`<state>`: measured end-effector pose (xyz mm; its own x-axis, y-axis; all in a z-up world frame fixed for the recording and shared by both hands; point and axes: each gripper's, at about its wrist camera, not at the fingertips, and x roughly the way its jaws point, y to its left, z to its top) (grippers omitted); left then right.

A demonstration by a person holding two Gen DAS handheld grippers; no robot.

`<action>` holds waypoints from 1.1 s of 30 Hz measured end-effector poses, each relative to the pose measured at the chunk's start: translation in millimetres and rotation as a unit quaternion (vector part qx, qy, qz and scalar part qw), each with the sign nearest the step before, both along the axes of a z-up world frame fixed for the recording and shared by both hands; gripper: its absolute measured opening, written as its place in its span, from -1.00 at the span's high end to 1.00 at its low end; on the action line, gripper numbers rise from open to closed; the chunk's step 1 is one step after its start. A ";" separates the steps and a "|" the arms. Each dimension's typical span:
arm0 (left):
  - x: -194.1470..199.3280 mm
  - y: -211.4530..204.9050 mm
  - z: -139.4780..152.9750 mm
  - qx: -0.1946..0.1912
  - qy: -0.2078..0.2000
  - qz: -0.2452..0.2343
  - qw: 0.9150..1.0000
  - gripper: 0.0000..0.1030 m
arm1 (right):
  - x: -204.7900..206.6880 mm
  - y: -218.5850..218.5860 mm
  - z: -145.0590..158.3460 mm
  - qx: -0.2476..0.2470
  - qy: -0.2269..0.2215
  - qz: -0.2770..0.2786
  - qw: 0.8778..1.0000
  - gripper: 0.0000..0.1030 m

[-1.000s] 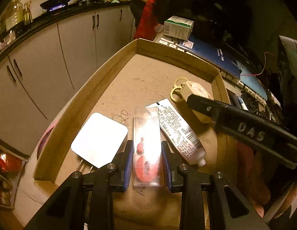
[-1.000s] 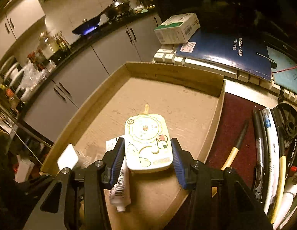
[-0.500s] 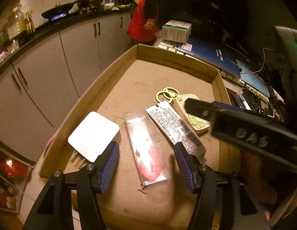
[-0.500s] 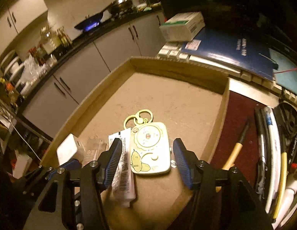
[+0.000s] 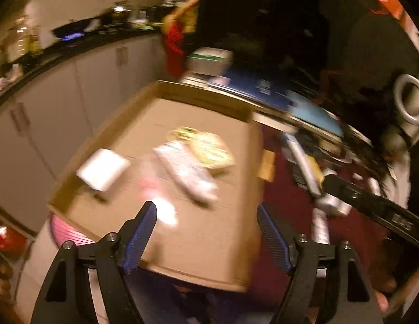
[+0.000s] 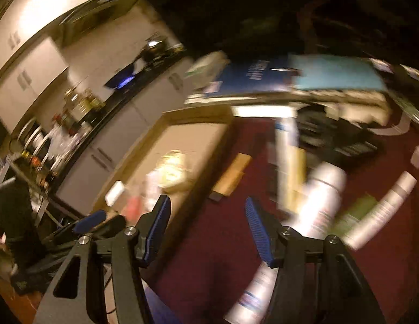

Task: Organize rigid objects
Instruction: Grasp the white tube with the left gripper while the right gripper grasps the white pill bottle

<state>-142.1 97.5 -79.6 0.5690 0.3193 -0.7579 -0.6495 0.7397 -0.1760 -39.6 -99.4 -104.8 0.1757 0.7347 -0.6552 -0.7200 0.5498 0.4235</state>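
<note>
Both views are motion-blurred. A shallow cardboard tray (image 5: 198, 100) holds a white charger block (image 5: 102, 168), a clear packet with red contents (image 5: 158, 205), a white tube (image 5: 187, 174) and a yellow cartoon case (image 5: 210, 149). My left gripper (image 5: 206, 236) is open and empty above the tray's near edge. My right gripper (image 6: 208, 233) is open and empty over the dark red mat (image 6: 223, 243), right of the tray (image 6: 198, 114). The right gripper's black arm (image 5: 376, 202) crosses the left wrist view.
White tubes and bottles (image 6: 321, 194) and pens lie on the red mat at the right. A small tan card (image 6: 232, 174) lies beside the tray. Blue books (image 5: 252, 86) and a box stand behind the tray. Kitchen cabinets (image 5: 60, 102) are at the left.
Both grippers have pulled back and up from the tray and swung right. The left let go of the clear packet, the right let go of the yellow case; both now lie in the tray.
</note>
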 end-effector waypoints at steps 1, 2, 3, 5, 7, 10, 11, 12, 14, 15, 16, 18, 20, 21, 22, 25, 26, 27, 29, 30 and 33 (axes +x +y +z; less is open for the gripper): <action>6.2 -8.7 0.8 -0.006 0.001 -0.015 1.000 -0.55 | 6.7 -18.2 -2.3 0.001 0.007 -0.017 1.000 -0.11; 14.6 -21.0 1.5 -0.011 0.002 -0.038 0.999 -0.55 | 11.1 -30.7 -3.9 0.002 0.011 -0.030 0.999 -0.11; 22.6 -32.3 1.5 -0.016 0.003 -0.057 0.998 -0.55 | 17.4 -46.5 -6.0 0.003 0.016 -0.047 0.999 -0.11; 36.6 -49.5 -0.6 -0.025 0.010 -0.091 0.995 -0.55 | 29.1 -72.9 -9.8 0.006 0.031 -0.077 0.997 -0.11; 54.6 -66.5 -8.0 -0.031 0.026 -0.122 0.992 -0.55 | 35.4 -90.0 -14.3 0.009 0.043 -0.093 0.995 -0.11; 76.9 -82.0 -22.5 -0.033 0.055 -0.145 0.987 -0.55 | 41.5 -108.1 -22.0 0.010 0.053 -0.110 0.992 -0.11; 84.8 -85.1 -27.2 -0.033 0.065 -0.149 0.986 -0.54 | 43.0 -111.8 -24.1 0.012 0.057 -0.112 0.992 -0.10; 91.5 -86.4 -29.6 -0.031 0.068 -0.151 0.986 -0.53 | 44.0 -114.6 -26.0 0.014 0.060 -0.114 0.992 -0.10; 104.0 -89.2 -35.6 -0.027 0.077 -0.157 0.984 -0.38 | 45.3 -117.7 -27.7 0.017 0.063 -0.112 0.992 -0.10; 109.3 -90.7 -39.0 -0.027 0.084 -0.158 0.983 -0.21 | 45.0 -117.4 -27.6 0.018 0.062 -0.111 0.992 -0.10; 115.2 -90.9 -43.4 -0.028 0.091 -0.160 0.982 -0.10 | 44.5 -116.5 -27.2 0.020 0.062 -0.109 0.992 -0.10; 117.5 -92.5 -48.1 -0.017 0.101 -0.151 0.983 0.42 | 44.4 -112.8 -25.4 0.024 0.062 -0.102 0.993 -0.08; 116.3 -94.6 -50.5 -0.001 0.105 -0.151 0.983 0.68 | 43.2 -106.7 -23.6 0.025 0.061 -0.094 0.993 -0.06; 113.7 -93.1 -51.0 -0.001 0.105 -0.150 0.983 0.68 | 42.8 -101.7 -22.7 0.024 0.059 -0.089 0.994 -0.06; 111.1 -91.9 -50.8 -0.004 0.105 -0.152 0.983 0.68 | 43.7 -97.2 -22.6 0.022 0.058 -0.086 0.994 -0.06; 96.4 -86.5 -48.9 -0.005 0.103 -0.146 0.984 0.69 | 46.0 -78.9 -23.0 0.008 0.056 -0.077 0.995 0.01; 89.7 -82.6 -48.9 -0.007 0.099 -0.139 0.985 0.69 | 46.3 -71.1 -22.4 0.000 0.052 -0.074 0.996 0.02; 84.9 -78.5 -47.3 -0.014 0.094 -0.132 0.987 0.69 | 46.3 -64.5 -22.0 -0.009 0.048 -0.075 0.996 0.02; 77.4 -69.2 -46.4 -0.026 0.084 -0.121 0.989 0.69 | 47.9 -48.9 -23.0 -0.032 0.042 -0.081 0.995 0.04; 72.8 -62.7 -46.1 -0.034 0.078 -0.111 0.990 0.69 | 48.8 -40.8 -24.5 -0.046 0.040 -0.084 0.995 0.07; 65.8 -51.5 -44.5 -0.045 0.067 -0.099 0.992 0.69 | 50.2 -21.8 -34.0 -0.086 0.044 -0.095 0.991 0.08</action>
<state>-76.3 46.0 -124.0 0.5053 0.1396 -0.8516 -0.5156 0.8402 -0.1682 10.6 -121.2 -138.8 0.2363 0.5705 -0.7866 -0.5616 0.7408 0.3686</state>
